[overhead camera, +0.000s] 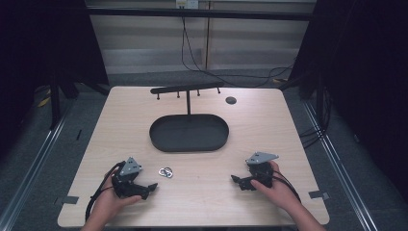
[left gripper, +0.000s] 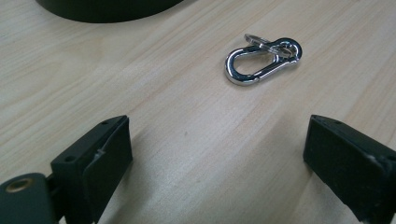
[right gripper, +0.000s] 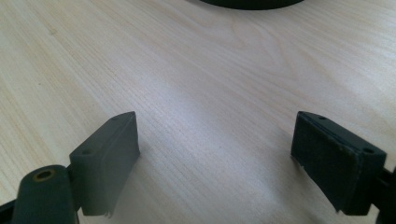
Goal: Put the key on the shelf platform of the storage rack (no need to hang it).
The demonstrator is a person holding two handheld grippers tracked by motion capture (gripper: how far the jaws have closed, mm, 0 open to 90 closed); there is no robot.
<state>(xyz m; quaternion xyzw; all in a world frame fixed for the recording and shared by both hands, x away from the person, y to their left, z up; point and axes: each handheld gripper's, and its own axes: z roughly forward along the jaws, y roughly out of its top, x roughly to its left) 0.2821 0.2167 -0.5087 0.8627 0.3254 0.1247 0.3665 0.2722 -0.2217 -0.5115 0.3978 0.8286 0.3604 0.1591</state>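
Observation:
A small silver carabiner clip with a key ring [overhead camera: 166, 172] lies flat on the wooden table [overhead camera: 202, 197], in front of the black oval tray. In the left gripper view the clip [left gripper: 261, 59] lies ahead of the wide-apart jaws, a little right of centre. My left gripper [overhead camera: 150, 187] rests at the table's front left, open and empty, just left of the clip. At the front right my right gripper [overhead camera: 236, 181] is open too, with bare wood between its fingers [right gripper: 109, 154].
A black oval tray [overhead camera: 188, 133] sits mid-table under a black T-shaped rack [overhead camera: 186, 89] with short pegs. A small dark disc [overhead camera: 231, 100] lies at the back right. Dark curtains flank the table; cables trail on the floor behind.

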